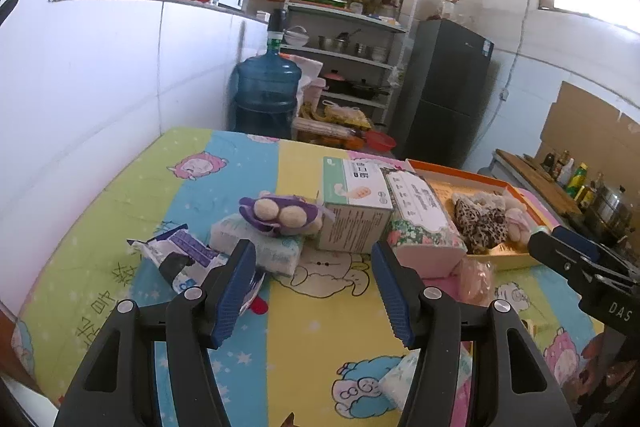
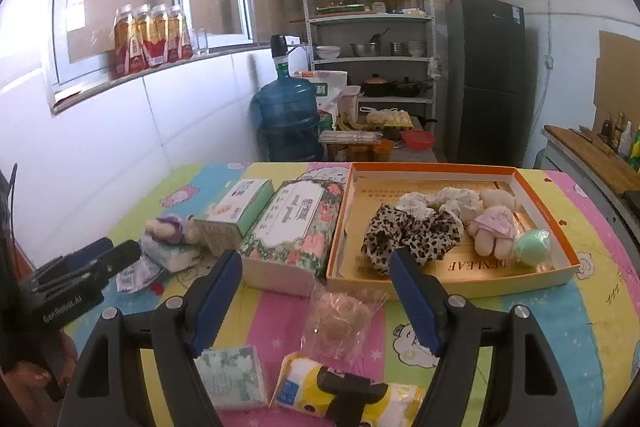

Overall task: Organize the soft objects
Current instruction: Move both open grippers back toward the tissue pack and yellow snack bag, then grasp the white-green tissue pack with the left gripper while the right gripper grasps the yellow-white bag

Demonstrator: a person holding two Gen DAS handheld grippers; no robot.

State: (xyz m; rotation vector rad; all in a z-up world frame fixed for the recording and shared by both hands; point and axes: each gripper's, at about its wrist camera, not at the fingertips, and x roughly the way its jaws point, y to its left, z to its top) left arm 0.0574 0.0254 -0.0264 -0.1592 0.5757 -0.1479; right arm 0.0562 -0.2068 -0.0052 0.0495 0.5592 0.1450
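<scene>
Both claws stand apart and empty: left gripper (image 1: 314,291) over the cloth short of the purple plush toy (image 1: 280,213) lying on a tissue pack (image 1: 260,245), right gripper (image 2: 314,301) above a crinkly clear-wrapped puff (image 2: 340,319) just in front of the orange tray (image 2: 560,227). The plush looks light and squashy, likely best pinched across its middle, while the film wrap may slip. Only the right wrist view shows the tray's contents clearly, 2 scrunchies (image 2: 408,227), a doll, a green ball, plus the yellow pack (image 2: 304,383) nearest the camera.
</scene>
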